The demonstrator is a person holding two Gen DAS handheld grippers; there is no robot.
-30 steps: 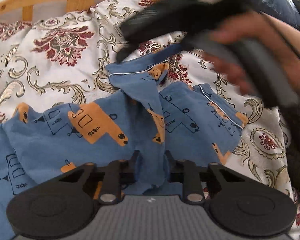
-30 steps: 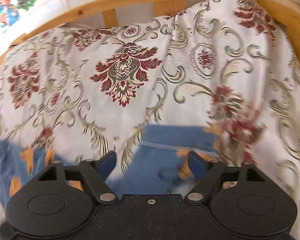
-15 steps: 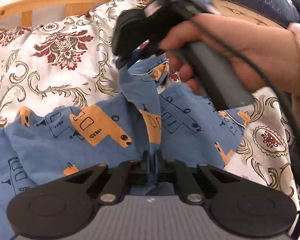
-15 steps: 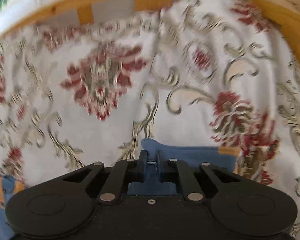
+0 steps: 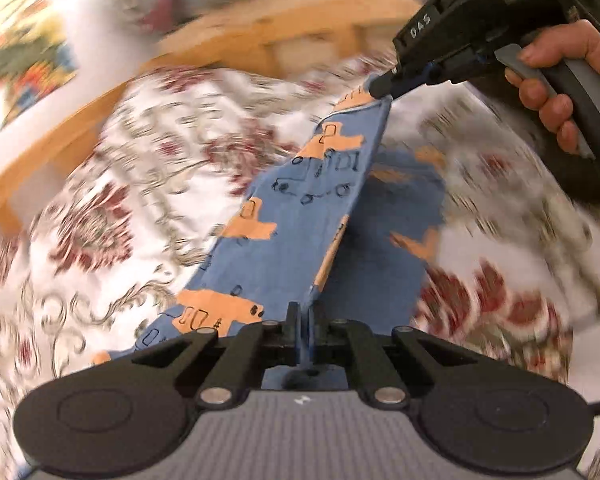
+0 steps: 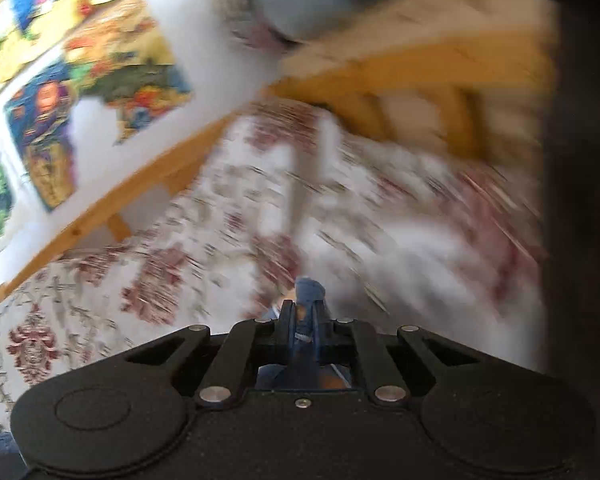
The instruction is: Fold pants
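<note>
Both tools, left [image 5: 301, 334] and right [image 6: 300, 320], now lifting pinched pants [image 5: 284, 216] off bedspread [image 5: 112, 208].

We are seeing the blue cotton pants with orange vehicle prints [image 5: 296, 220] hanging stretched in the air as a taut, tilted panel, one edge pulled straight between two pinched corners, while the rest is trailing down onto the floral bedspread; a small bunched blue tip [image 6: 309, 292] is poking up.
</note>
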